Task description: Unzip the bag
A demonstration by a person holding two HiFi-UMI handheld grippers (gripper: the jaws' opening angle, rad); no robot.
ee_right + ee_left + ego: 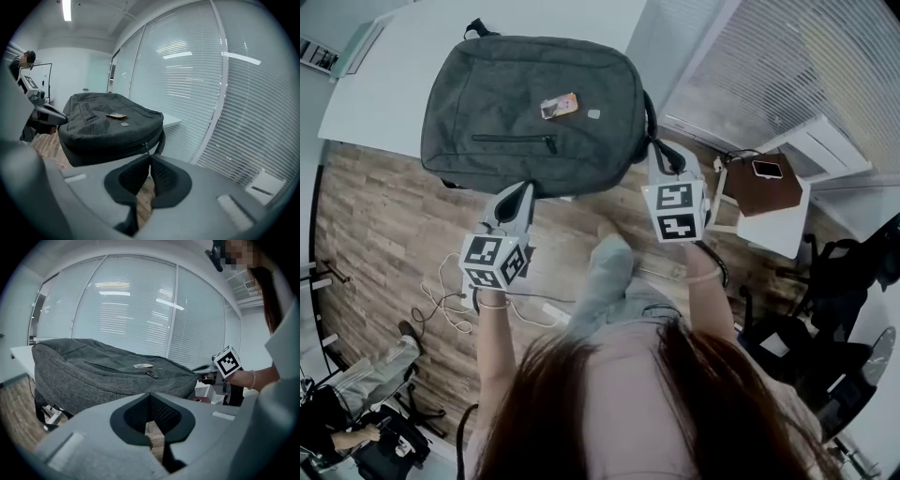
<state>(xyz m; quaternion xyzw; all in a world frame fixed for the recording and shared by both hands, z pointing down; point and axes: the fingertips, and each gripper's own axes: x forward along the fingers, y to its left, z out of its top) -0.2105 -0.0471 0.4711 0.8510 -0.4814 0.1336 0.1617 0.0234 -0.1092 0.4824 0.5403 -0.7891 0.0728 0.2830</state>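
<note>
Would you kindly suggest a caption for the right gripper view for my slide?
Right gripper pinching the zipper pull on the side of a grey backpack lying on a white table.

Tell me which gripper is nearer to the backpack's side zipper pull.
Right. The right gripper is shut on the side zipper pull at the corner of the backpack; the left gripper, shut, is before its front edge.

— What is the bag [534,103] made of?
— Matt grey woven cloth, slightly rough.
— The table [394,75]?
— Smooth, white. The floor [384,216] is grainy wood planks.
— The right gripper [149,156]?
— Matt grey plastic with black dimpled pads [164,176]. The zip pull [145,148] looks like dull metal.
</note>
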